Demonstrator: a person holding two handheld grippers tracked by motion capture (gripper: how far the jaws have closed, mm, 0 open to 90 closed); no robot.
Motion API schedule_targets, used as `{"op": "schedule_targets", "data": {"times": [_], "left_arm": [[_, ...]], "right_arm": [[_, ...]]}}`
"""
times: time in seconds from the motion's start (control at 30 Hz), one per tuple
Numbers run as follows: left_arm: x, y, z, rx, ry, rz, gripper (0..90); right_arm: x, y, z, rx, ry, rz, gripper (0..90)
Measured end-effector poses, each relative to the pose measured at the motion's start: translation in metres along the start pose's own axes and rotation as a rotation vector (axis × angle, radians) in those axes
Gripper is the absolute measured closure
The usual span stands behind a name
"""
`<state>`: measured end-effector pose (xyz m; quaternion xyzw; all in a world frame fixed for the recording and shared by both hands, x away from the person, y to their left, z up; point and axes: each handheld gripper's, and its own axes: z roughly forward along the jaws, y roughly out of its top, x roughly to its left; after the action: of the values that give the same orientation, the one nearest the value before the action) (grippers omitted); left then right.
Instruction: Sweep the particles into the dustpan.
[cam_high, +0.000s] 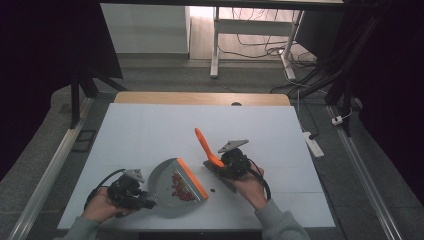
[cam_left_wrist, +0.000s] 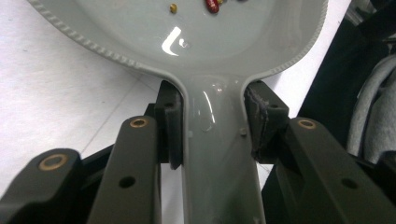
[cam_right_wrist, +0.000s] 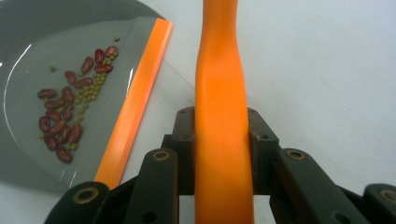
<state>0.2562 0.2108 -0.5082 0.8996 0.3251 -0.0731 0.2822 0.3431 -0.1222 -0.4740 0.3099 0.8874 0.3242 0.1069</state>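
A: What does the person wear?

B: Grey sleeves (cam_high: 272, 222), loose and soft, reaching to the wrists.

A: And the tools?

B: The left gripper (cam_high: 131, 192) and the right gripper (cam_high: 235, 162) are both black, blocky bodies. Each carries a grey three-cornered plate (cam_high: 232, 145) on top, and a black cable (cam_high: 102, 180) loops out from the left one.

A: Closer in?

B: In the left gripper view the arms are matt black bars with brass-ringed pivot holes (cam_left_wrist: 139, 122) and small plain screw holes. The pads (cam_left_wrist: 263, 119) are dark rubber, one frayed along its edge. The right gripper view shows the same black linkage and brass bushings (cam_right_wrist: 161, 155).
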Motion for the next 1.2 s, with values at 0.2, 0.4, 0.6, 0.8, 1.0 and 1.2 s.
{"op": "schedule_targets", "data": {"times": [0.2, 0.4, 0.6, 0.8, 1.0, 1.2], "left_arm": [[-0.002, 0.003, 0.003, 0.001, -0.002, -0.002, 61.8], [-0.002, 0.003, 0.004, 0.0, -0.005, -0.003, 61.8], [-0.003, 0.005, 0.005, 0.0, -0.005, -0.004, 61.8], [-0.002, 0.004, 0.005, -0.001, -0.006, -0.003, 61.8], [-0.002, 0.003, 0.006, -0.005, -0.012, -0.006, 61.8], [-0.001, 0.003, 0.007, -0.019, -0.014, -0.008, 61.8]], "right_arm": [[0.008, 0.002, 0.005, 0.002, 0.001, -0.005, 71.1], [0.023, 0.005, 0.01, 0.014, -0.002, -0.043, 71.1], [0.036, 0.008, 0.016, 0.018, -0.004, -0.07, 71.1], [0.048, 0.015, 0.021, -0.001, 0.058, -0.06, 71.1], [0.058, 0.024, 0.019, -0.062, 0.14, -0.055, 71.1], [0.046, 0.025, 0.008, -0.097, 0.124, -0.029, 71.1]]}}
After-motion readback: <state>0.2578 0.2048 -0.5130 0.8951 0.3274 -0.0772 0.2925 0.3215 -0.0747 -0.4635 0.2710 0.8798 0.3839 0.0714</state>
